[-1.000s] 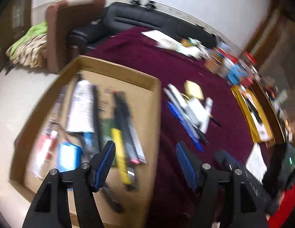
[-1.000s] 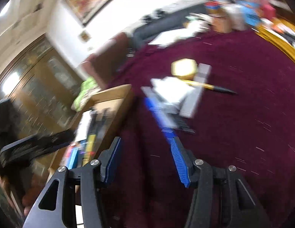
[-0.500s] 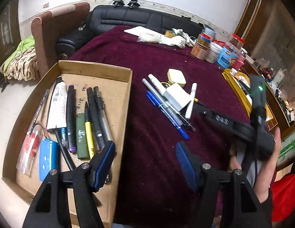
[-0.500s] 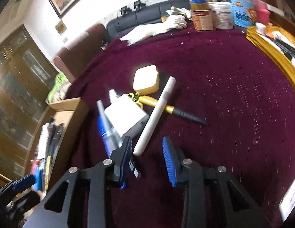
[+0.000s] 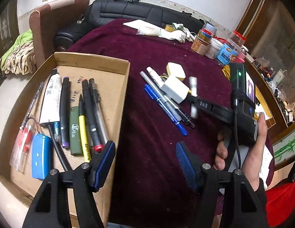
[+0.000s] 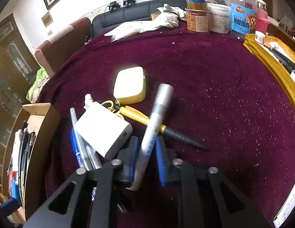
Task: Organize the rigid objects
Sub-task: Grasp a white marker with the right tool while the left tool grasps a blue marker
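Tilting up-forward, white marker (image 6: 154, 127) (blurred) in right hand-held gripper (image 6: 146, 157).

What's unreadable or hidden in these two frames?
- White marker: motion-blurred in both views; its lower end is hidden behind the right gripper.
- Blue pens: right wrist view, partly covered by the white charger.
- Cardboard box: right wrist view, cut off by the frame edge.

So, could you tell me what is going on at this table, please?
A person is sorting pens and small items into a cardboard tray. The right claw has just been closing and now grips a white marker, taken from the pile on the maroon cloth. The left claw hangs open and empty by the tray's edge.
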Demonstrator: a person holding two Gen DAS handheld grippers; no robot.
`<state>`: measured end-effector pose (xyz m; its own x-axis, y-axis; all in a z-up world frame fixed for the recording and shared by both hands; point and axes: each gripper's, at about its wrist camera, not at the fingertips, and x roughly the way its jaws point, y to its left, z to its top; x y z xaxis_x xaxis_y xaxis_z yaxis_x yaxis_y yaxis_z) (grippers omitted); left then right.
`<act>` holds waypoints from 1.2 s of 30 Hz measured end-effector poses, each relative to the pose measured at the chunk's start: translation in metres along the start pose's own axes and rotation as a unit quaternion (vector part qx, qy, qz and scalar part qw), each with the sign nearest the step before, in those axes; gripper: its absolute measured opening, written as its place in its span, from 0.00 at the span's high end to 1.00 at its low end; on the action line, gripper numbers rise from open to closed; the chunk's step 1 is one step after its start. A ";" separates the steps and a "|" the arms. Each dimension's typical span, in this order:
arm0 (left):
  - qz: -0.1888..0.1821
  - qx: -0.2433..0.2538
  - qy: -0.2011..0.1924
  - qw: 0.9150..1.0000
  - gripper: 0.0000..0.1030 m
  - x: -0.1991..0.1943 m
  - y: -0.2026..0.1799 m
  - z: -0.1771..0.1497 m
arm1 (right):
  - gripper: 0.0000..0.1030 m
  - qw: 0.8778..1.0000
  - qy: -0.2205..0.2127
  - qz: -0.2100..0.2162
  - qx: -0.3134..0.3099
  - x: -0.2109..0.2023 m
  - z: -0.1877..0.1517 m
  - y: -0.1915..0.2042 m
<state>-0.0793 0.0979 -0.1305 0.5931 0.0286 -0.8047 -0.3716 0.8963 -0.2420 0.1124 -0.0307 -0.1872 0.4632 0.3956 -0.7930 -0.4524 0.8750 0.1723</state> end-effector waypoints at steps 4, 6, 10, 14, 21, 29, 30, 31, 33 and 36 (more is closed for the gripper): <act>-0.004 0.013 0.001 1.000 0.32 0.000 -0.018 0.005 | 0.89 1.000 0.001 0.007 0.001 -0.018 -0.016 -0.020; -0.016 0.020 0.014 1.000 0.32 0.008 -0.030 0.010 | 0.89 1.000 0.003 0.014 0.007 -0.032 -0.030 -0.035; -0.005 0.033 0.046 0.998 0.32 0.045 -0.055 0.019 | 0.89 0.999 -0.006 0.024 0.031 -0.057 -0.060 -0.057; 0.019 0.051 0.080 0.995 0.36 0.088 -0.075 0.026 | 0.88 0.999 -0.030 0.026 0.037 -0.067 -0.076 -0.061; 0.057 0.074 0.088 0.992 0.83 0.108 -0.081 0.019 | 0.88 0.998 -0.035 0.033 0.042 -0.067 -0.076 -0.063; 0.039 0.100 0.118 0.987 0.92 0.071 -0.069 -0.025 | 0.88 0.998 -0.046 0.037 0.032 -0.070 -0.077 -0.060; 0.040 0.104 0.118 0.987 0.92 0.070 -0.069 -0.027 | 0.88 0.998 -0.046 0.036 0.032 -0.070 -0.077 -0.060; 0.040 0.107 0.119 0.986 0.92 0.069 -0.070 -0.027 | 0.88 0.998 -0.045 0.036 0.030 -0.069 -0.077 -0.059; 0.042 0.107 0.120 0.986 0.86 0.069 -0.071 -0.023 | 0.88 0.998 -0.043 0.035 0.029 -0.068 -0.077 -0.058; 0.045 0.113 0.101 0.988 0.68 0.069 -0.078 -0.010 | 0.88 0.998 -0.043 0.037 0.029 -0.068 -0.077 -0.060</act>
<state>-0.0169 0.0254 -0.1729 0.4026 0.0435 -0.9143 -0.2339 0.9706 -0.0569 0.0488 -0.1315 -0.1884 0.4953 0.4794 -0.7245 -0.4431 0.8567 0.2640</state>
